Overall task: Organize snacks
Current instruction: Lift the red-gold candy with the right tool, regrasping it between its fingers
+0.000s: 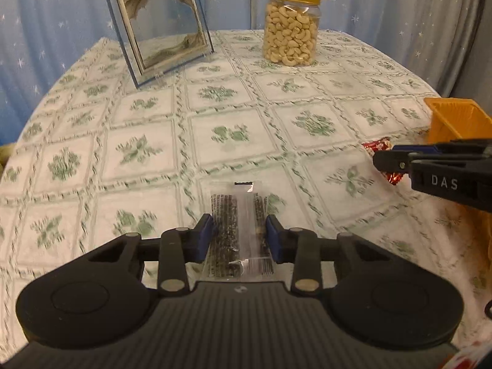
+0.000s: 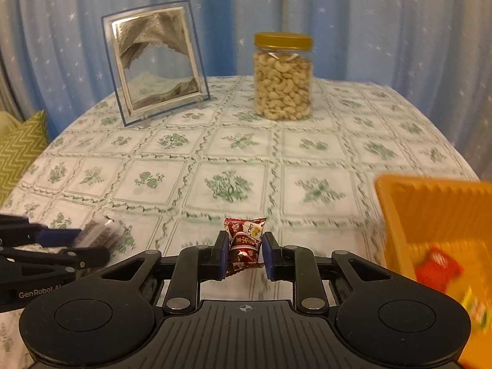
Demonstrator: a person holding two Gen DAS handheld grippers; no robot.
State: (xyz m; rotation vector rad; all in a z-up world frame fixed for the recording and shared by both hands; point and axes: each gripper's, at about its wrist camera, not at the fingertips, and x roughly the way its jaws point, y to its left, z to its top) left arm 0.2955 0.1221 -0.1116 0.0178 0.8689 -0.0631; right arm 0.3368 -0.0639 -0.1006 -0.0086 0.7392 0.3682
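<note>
1. Through the left wrist camera we see our left gripper (image 1: 239,233) clamped on a clear snack packet (image 1: 238,230) with dark contents, its blue pads pressed against both long edges, above the floral tablecloth (image 1: 215,107). On the right, our right gripper (image 1: 390,161) enters, a red candy wrapper (image 1: 376,146) showing around its tip, in front of the orange basket (image 1: 455,121). A cashew jar (image 1: 290,27) with a yellow lid and a sand-art frame (image 1: 160,21) stand at the far side of the table.

2. Through the right wrist camera we see our right gripper (image 2: 245,253) pinching the red candy wrapper (image 2: 244,246) between its pads. The orange basket (image 2: 399,212) sits just to the right, with a red packet (image 2: 438,267) and another blurred snack inside. At left, our left gripper (image 2: 77,243) holds the clear snack packet (image 2: 100,230). A green zigzag cushion (image 2: 21,150) lies beyond the table's left edge.
</note>
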